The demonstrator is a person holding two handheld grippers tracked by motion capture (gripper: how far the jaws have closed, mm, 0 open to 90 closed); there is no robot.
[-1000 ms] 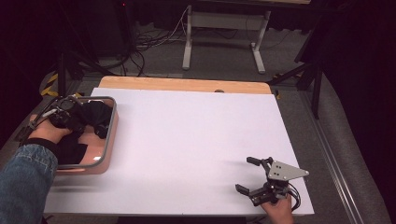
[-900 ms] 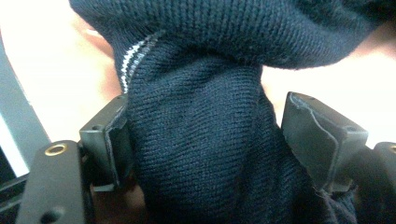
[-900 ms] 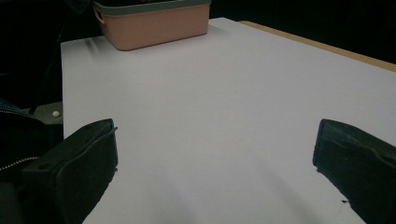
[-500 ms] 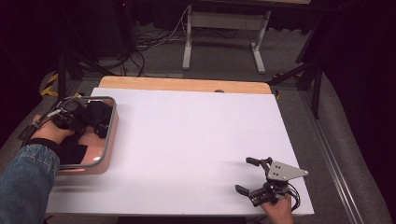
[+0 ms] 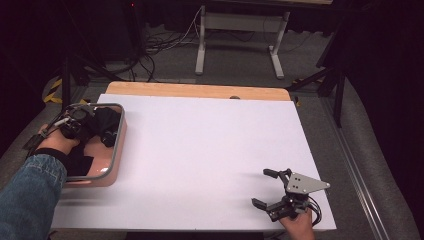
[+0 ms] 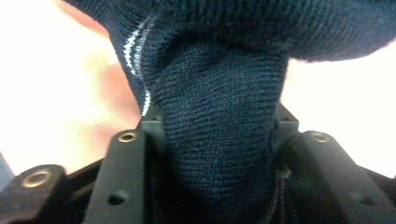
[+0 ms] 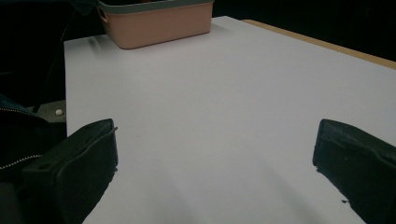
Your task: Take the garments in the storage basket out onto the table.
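Much of the dark knitted garment (image 6: 219, 140) is hard to read: from the high view it is a black heap inside the pink basket (image 5: 116, 160) at the left edge of the tabletop (image 5: 200, 150), and the left gripper (image 5: 75, 125) and the hand on it cover part of it. In the left gripper view a bunched fold of ribbed navy knit, with a thin white stripe along one seam, sits squeezed between the jaws, which have just been closing and now press on it from both sides. The basket is a rounded rectangular tub of smooth plastic with a grey rim. The right gripper (image 5: 272, 192) rests near the tabletop's front right corner, its jaws spread wide over the bare matte white surface with nothing between them.
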